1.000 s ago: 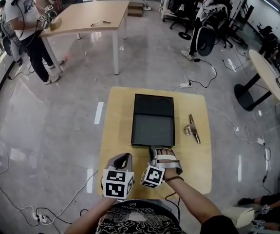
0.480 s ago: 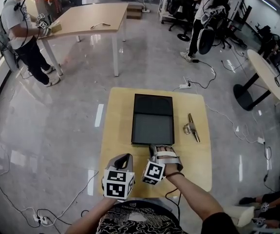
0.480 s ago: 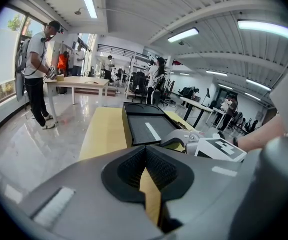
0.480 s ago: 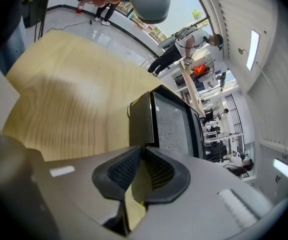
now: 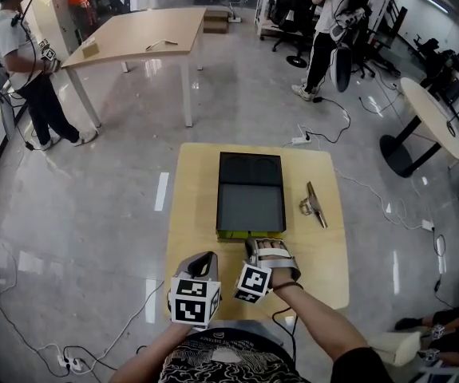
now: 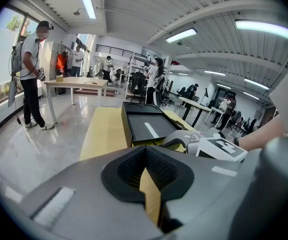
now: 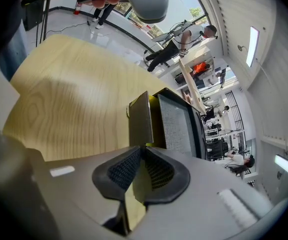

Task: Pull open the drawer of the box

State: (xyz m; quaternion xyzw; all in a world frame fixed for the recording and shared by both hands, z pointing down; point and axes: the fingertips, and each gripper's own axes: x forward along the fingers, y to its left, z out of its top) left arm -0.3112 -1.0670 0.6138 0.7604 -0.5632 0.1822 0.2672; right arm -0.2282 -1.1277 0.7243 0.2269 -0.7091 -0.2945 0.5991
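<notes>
One flat black box (image 5: 251,190) lies in the middle of the surface (image 5: 189,214), its long sides running from the far edge toward the near edge. Its single drawer (image 5: 249,234) shows as a thin yellow-green strip at the box's near end, open only a crack. The right hand-held gripper (image 5: 263,246) is at that end, its jaws pinched nearly together on the thin dark front panel of the drawer. The left hand-held gripper (image 5: 203,257) sits near the surface's near-left corner, apart from the box. Its jaws are closed to a narrow slit, with nothing but bare wood showing between them. The box looks stiff and smooth-sided, and probably light. The likely trouble is that the whole box slides toward the near edge instead of the drawer coming free. A straight, level pull taken at the middle of the front panel should keep the drawer from jamming askew, and the free left one could brace the box's side. Also on the surface is one small metal piece (image 5: 314,206) near the right edge, well clear of the drawer's path. In all: one box, one drawer, two hand-held grippers.
</notes>
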